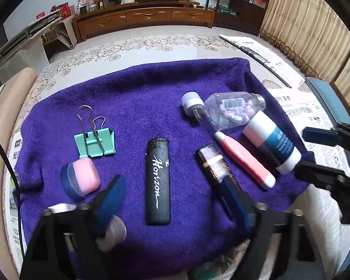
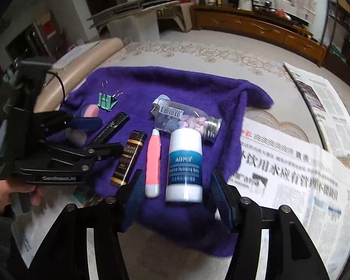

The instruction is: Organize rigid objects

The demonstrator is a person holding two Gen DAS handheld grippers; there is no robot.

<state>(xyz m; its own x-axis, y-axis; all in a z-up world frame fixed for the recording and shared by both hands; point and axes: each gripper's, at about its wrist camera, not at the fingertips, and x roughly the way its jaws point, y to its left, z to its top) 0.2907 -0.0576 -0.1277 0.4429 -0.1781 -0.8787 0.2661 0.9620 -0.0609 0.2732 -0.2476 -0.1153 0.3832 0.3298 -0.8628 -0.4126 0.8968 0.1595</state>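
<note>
A purple towel (image 1: pixel 133 107) lies spread over the patterned tabletop (image 1: pixel 151 46), and the rigid objects sit on it in a rough row. From the left wrist view, a mint binder clip (image 1: pixel 95 143) lies at the left with a pink and blue case (image 1: pixel 80 180) just in front of it; a black lighter (image 1: pixel 158 182) lies lengthwise in the middle, then a dark brown lighter (image 1: pixel 213 163), a pink and white tube (image 1: pixel 243 159) and a white and teal bottle (image 1: pixel 270 142) side by side. Behind those lie a clear pill bottle (image 1: pixel 233 110) on its side and a small grey plug adapter (image 1: pixel 192 103) touching it. The left claw (image 1: pixel 175 200) stands released, its jaws wide to either side of the black lighter, gripping nothing. The right claw (image 2: pixel 177 196) is also released, the white and teal bottle lying between its spread jaws with gaps on both sides. Newspaper (image 2: pixel 291 170) covers the tabletop to the right.
</note>
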